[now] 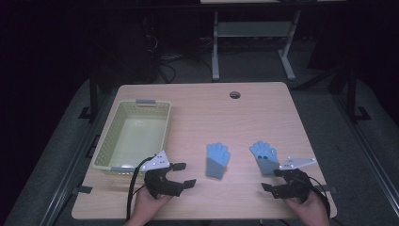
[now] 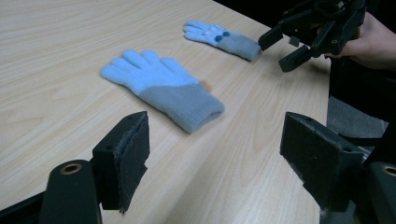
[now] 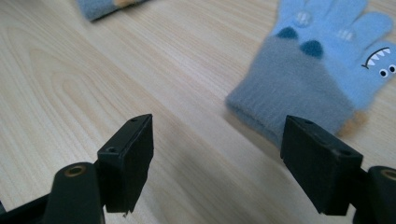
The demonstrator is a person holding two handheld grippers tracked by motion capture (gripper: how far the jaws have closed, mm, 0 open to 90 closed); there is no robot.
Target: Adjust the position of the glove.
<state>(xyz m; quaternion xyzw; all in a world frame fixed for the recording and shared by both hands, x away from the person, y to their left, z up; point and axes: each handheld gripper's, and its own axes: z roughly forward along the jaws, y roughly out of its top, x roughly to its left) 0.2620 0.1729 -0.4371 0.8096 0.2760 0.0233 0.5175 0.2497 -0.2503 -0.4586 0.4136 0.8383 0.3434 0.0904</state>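
Both grippers hover low at the near edge of the table [image 1: 263,108], jaws spread wide and empty: the left gripper [image 1: 184,173] faces the left glove [image 1: 217,160], the right gripper [image 1: 274,179] sits just beside the cuff of the right glove [image 1: 263,157]. This looks like the approach before a pick-up. Next, each should probably settle its jaws over a cuff and close, perhaps to carry the gloves to the basket [image 1: 109,129] at far left.

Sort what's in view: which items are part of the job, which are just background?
In play:
- plain blue glove, flat mid-table
- blue glove with face, cuff by the right gripper
- left gripper, open, empty
- basket, empty; probably the drop-off

Lying about:
- cable hole in the table
- white stand on the floor behind
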